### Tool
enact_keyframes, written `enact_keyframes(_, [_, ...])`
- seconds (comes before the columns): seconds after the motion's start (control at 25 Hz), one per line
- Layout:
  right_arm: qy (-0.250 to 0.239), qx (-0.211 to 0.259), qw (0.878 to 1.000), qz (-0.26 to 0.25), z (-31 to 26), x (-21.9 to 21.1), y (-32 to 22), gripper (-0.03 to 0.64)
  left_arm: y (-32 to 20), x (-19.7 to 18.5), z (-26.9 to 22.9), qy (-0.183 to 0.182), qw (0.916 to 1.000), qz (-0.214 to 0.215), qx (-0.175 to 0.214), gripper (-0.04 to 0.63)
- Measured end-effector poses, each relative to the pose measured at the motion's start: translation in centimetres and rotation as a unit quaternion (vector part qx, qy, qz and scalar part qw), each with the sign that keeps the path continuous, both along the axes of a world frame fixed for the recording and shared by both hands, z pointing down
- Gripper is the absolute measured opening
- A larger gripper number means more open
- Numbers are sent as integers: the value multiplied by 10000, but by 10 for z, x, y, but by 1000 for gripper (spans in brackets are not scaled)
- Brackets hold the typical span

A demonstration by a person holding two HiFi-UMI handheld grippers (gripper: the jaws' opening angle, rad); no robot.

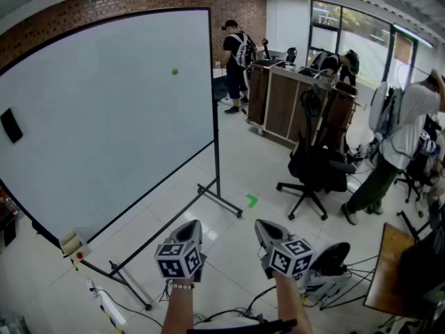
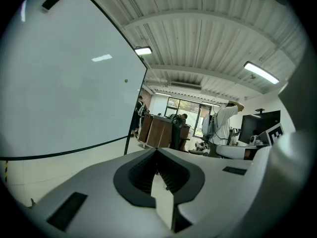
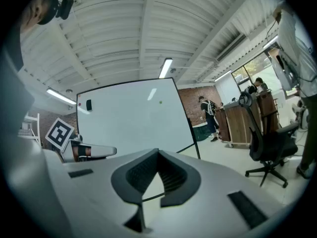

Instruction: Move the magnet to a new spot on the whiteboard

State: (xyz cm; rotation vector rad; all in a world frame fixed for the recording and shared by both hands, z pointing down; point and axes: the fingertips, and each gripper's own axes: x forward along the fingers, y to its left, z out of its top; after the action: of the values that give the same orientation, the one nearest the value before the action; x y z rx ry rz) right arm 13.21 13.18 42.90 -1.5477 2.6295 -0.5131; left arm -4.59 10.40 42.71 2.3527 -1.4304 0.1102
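Small round green magnet (image 1: 174,72): stuck high on the large black-framed white whiteboard (image 1: 104,124), toward its right edge, well apart from both tools. Black rectangular eraser (image 1: 11,125) at the board's far left.

Left grey two-jaw gripper (image 1: 189,228) and right grey two-jaw gripper (image 1: 265,229): held low over the pale tiled floor (image 1: 264,165), side by side, pointing toward the board's black metal stand (image 1: 222,204). Jaws pressed together on both, nothing between them, nothing carried.

Step in hand, as judged: approach, reach not yet begun. To do it well:
- Step closer and raise one tool to magnet height.
- Spread the jaws before arrival and come in square to the board face.
- Pinch the magnet by its rim without scraping the surface.
- Pull off or slide, then set down on bare white well away from the present spot and the eraser.
- Mind the stand's feet when stepping in.

Writing: none readable. Only black-and-white square patterns on the gripper cubes (image 1: 179,259); no brand or label legible anywhere.
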Motion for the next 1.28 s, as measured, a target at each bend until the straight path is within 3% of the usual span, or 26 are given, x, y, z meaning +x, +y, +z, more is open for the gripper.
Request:
enact_keyframes(0.4, [-38, -117, 9995, -305, 21, 55, 1, 6, 5, 61, 16, -72, 9998, -163, -45, -3])
enact_keyframes(0.76, [-272, -231, 9976, -592, 38, 48, -24, 6, -16, 56, 20, -241, 9990, -368, -64, -3])
enact_keyframes(0.96, [-192, -200, 9980, -567, 40, 35, -60, 6, -67, 43, 20, -187, 9993, -327, 17, -2])
enact_keyframes(1.28, [-115, -232, 9993, -277, 33, 4, -176, 6, -187, 14, 25, -90, 9999, -48, -120, -2])
